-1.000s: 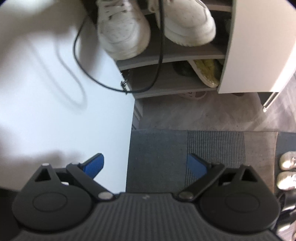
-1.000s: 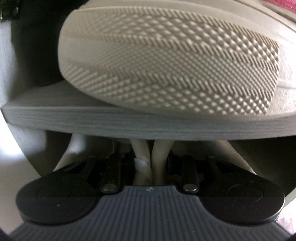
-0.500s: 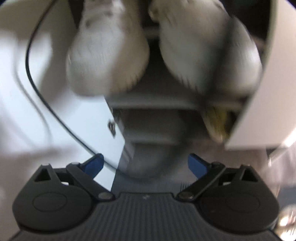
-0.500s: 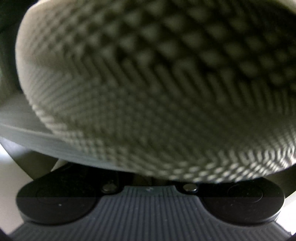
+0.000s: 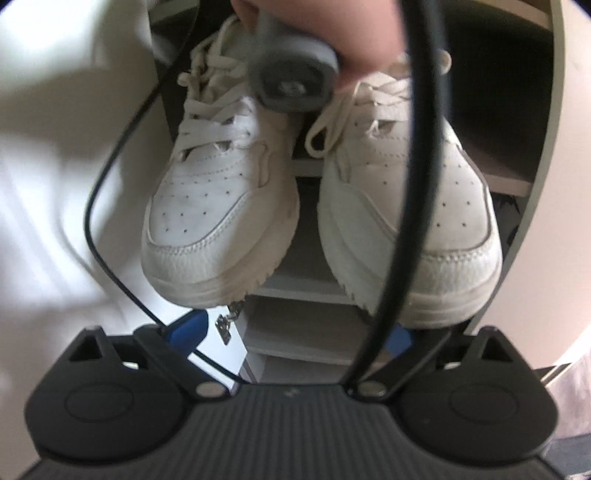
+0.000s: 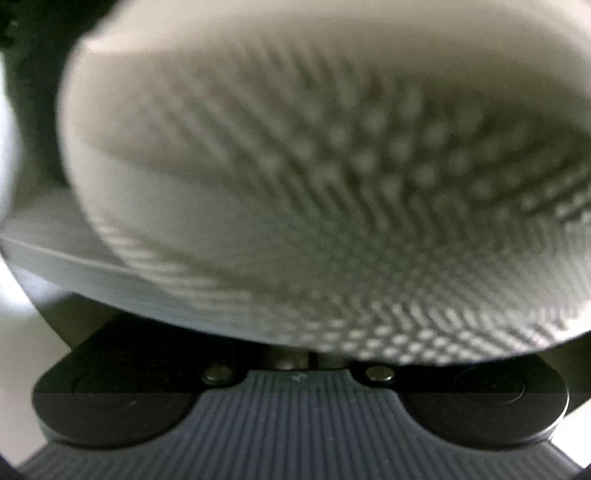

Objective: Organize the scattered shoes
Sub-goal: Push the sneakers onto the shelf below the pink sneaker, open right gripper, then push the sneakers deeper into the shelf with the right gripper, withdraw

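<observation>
Sitting on a shelf (image 5: 306,284), two white leather sneakers (image 5: 221,206) fill twelve o'clock ahead of the left gripper (image 5: 295,334), jaws spread and empty. Stiff soles, soft collars: likely light, best pinched at the heel. Right gripper's state unclear behind a blurred sole (image 6: 325,184).

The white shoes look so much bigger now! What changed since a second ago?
The left gripper moved in close to the two white sneakers on the shelf, so they fill its view. A hand holding a grey handle now shows above them, and a black cable hangs in front. The right gripper's view got closer and blurrier on the textured sole. The left gripper stayed open; the sneakers stayed side by side.
</observation>
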Tool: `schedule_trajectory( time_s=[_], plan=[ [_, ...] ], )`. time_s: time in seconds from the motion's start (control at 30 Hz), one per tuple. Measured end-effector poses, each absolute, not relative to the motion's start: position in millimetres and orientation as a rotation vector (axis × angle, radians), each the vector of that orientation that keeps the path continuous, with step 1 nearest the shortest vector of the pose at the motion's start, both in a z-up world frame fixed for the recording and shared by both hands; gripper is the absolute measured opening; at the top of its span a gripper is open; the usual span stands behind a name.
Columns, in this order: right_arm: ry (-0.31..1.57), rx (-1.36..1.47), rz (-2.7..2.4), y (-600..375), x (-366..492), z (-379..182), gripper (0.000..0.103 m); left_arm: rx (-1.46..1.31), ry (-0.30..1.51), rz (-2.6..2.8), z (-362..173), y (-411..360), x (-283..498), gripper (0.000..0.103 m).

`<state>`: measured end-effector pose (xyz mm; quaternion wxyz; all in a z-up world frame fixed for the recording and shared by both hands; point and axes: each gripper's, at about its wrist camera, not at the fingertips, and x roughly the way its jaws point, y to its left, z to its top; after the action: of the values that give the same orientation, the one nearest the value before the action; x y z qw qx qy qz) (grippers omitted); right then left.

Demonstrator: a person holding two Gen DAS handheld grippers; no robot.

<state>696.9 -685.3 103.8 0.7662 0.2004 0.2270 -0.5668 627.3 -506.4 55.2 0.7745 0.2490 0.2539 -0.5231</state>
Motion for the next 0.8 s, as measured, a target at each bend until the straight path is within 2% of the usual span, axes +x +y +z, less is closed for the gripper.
schedule_trajectory(
  time_s=[0.3, 0.5, 0.7, 0.8],
  plan=[
    [0.372, 0.355, -1.101, -628, 675, 115, 0.103, 0.522, 0.524, -1.138, 64, -510, 626, 0.098],
    [0.341, 0.320, -1.001, -581, 647, 124, 0.103, 0.560, 0.393, -1.230, 72, -510, 622, 0.098],
    [0.326, 0.272, -0.977, -531, 613, 135, 0.103, 0.575, 0.426, -1.279, 81, -504, 637, 0.098],
    [0.335, 0.345, -1.002, -529, 570, 154, 0.103, 0.579, 0.422, -1.301, 83, -502, 635, 0.098]
  ],
)
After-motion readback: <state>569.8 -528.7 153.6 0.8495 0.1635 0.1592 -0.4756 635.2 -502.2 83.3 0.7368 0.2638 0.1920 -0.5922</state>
